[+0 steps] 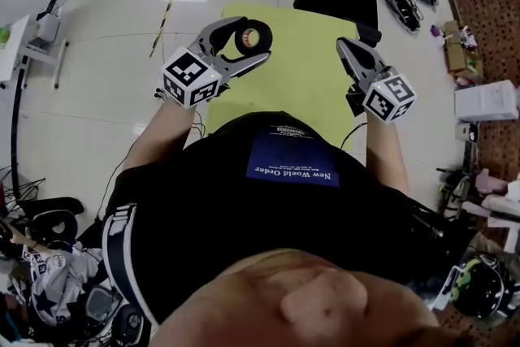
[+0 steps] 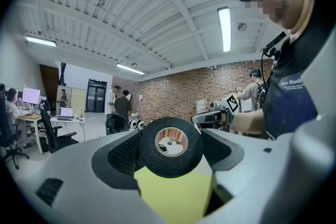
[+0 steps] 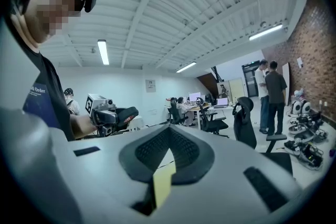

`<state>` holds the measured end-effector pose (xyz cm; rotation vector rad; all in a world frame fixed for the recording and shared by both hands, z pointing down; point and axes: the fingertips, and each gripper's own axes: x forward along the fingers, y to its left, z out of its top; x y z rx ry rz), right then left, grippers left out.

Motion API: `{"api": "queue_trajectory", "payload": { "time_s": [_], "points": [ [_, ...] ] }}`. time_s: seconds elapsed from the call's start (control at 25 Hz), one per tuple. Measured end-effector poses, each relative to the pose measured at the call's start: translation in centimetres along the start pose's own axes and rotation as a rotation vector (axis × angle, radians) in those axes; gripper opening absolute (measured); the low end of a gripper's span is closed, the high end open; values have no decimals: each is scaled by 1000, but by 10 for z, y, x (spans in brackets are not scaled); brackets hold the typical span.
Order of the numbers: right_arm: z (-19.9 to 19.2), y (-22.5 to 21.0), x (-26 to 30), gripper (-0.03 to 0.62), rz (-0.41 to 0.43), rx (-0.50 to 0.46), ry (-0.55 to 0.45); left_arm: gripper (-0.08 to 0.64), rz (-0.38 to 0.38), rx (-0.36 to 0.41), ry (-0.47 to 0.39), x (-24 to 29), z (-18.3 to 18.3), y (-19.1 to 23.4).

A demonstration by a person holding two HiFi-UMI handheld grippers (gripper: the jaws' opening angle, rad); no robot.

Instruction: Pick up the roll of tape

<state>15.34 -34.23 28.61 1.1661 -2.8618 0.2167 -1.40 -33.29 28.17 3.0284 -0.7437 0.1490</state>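
The tape (image 2: 170, 166), a matte black ring with a pale cardboard core, is pinched between the left gripper's (image 1: 248, 39) ribbed black pads, above the yellow table (image 1: 301, 77). The right gripper (image 1: 349, 49) hovers alongside, jaws pressed together and empty.

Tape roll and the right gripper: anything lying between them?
Nothing: the head view shows only bare yellow table between roll of tape and right gripper.
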Motion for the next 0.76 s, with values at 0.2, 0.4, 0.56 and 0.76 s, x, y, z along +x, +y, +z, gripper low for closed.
{"api": "queue_trajectory", "payload": {
  "time_s": [0.2, 0.4, 0.56, 0.76],
  "points": [
    [0, -1, 4, -14, 7, -11, 3, 373, 3, -2, -5, 0, 1, 4],
    [0, 1, 3, -14, 15, -17, 9, 373, 7, -1, -6, 0, 3, 3],
    [0, 1, 2, -14, 16, -21, 8, 373, 5, 0, -7, -1, 3, 1],
    [-2, 4, 1, -14, 19, -26, 9, 373, 5, 3, -8, -2, 3, -1]
  ]
}}
